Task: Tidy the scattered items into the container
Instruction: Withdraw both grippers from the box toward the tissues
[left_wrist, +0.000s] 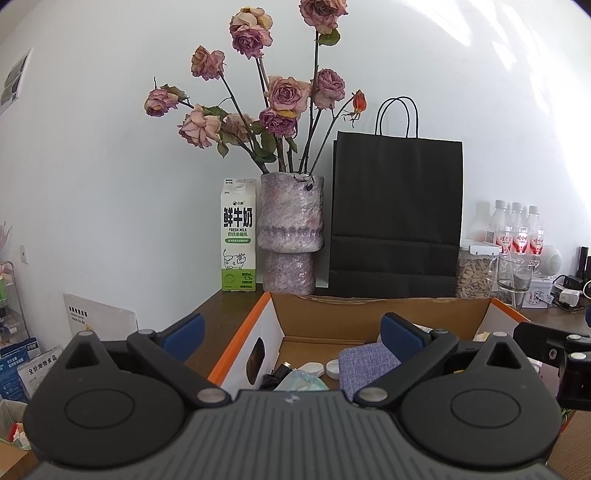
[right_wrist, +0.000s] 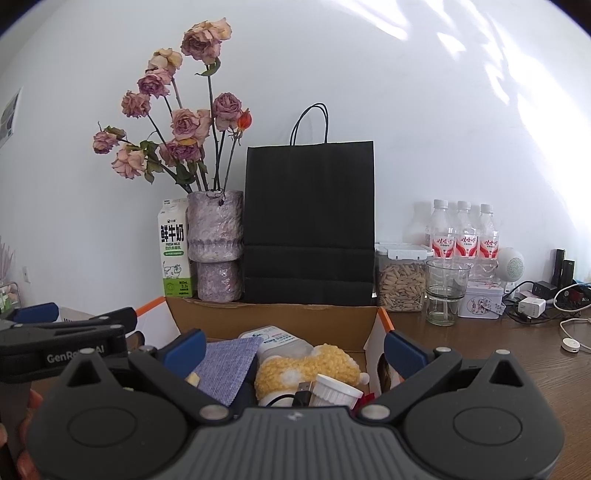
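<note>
My left gripper (left_wrist: 291, 332) hangs released over the near left corner of the cardboard box (left_wrist: 354, 314), its blue pads wide apart with nothing between them. My right gripper (right_wrist: 293, 349) is likewise spread and holds nothing, poised over the near edge of the same box, one pad over the inside and the other past its right wall.

Inside the box, nearest to me, lie a black cable plug (right_wrist: 304, 389) and a small white ribbed jar (right_wrist: 334, 393), touching a fluffy yellow knitted toy (right_wrist: 306, 365). Just left of the toy a blue-grey woven cloth (right_wrist: 227, 363) lies tilted, and behind both sits a white packet (right_wrist: 275, 339) with blue printing. From the left wrist view I also see a white round lid (left_wrist: 334, 367) beside the cloth.

Beyond the box, on the brown table (right_wrist: 498, 347), a milk carton (right_wrist: 173, 251), a mottled purple vase (right_wrist: 218, 245) of dried roses and a black paper bag (right_wrist: 308, 225) stand against the wall. To the right are a jar of seeds (right_wrist: 400, 280), a glass cup (right_wrist: 445, 291) and three bottles (right_wrist: 465, 232).
</note>
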